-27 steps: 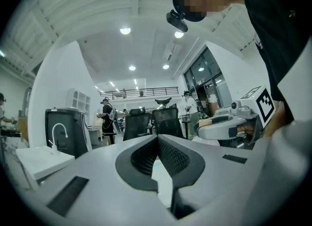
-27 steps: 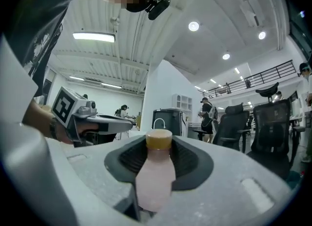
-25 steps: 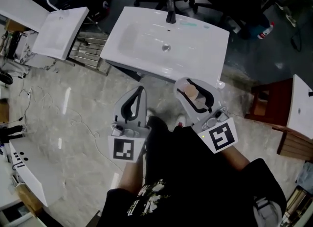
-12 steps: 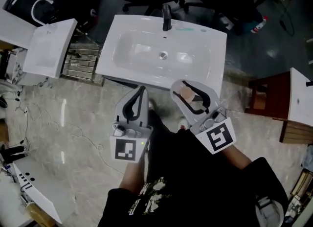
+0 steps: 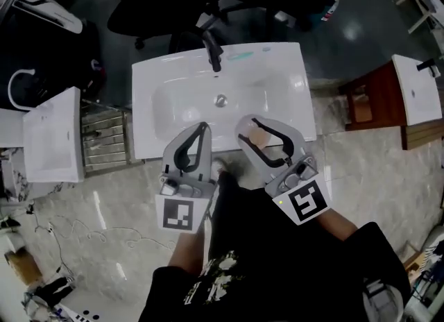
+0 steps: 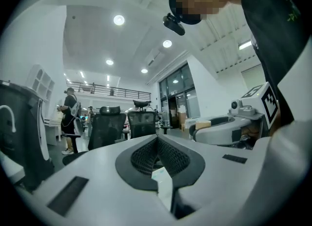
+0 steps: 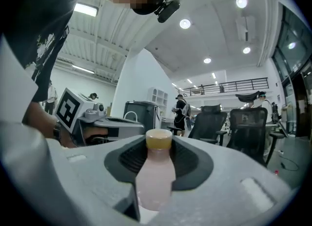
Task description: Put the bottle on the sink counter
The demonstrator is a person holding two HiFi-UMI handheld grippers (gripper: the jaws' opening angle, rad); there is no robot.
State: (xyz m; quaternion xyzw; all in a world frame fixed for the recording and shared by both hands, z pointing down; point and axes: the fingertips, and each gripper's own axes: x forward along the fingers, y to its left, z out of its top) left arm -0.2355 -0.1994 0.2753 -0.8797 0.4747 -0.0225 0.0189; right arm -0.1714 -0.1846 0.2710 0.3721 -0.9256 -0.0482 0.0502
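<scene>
A white sink counter (image 5: 291,78) with a dark faucet (image 5: 211,48) stands straight ahead in the head view. My right gripper (image 5: 253,123) is shut on a pale pink bottle (image 5: 259,136) with a tan cap and holds it over the counter's front edge. In the right gripper view the bottle (image 7: 155,181) stands upright between the dark pads (image 7: 192,164), with the right gripper (image 7: 159,154) level. My left gripper (image 5: 201,130) is shut and empty, its tips over the counter's front rim, left of the bottle. In the left gripper view the left gripper (image 6: 157,141) shows both jaws closed together.
A second white basin (image 5: 48,133) and a metal rack (image 5: 104,137) lie to the left. A brown wooden stand (image 5: 364,102) sits to the right. Black office chairs (image 5: 173,8) stand behind the sink. A person (image 7: 180,113) stands far off across the room.
Both grippers have moved toward the sink and now reach over its front edge. The bottle stays gripped in the right one. The left stays shut.
</scene>
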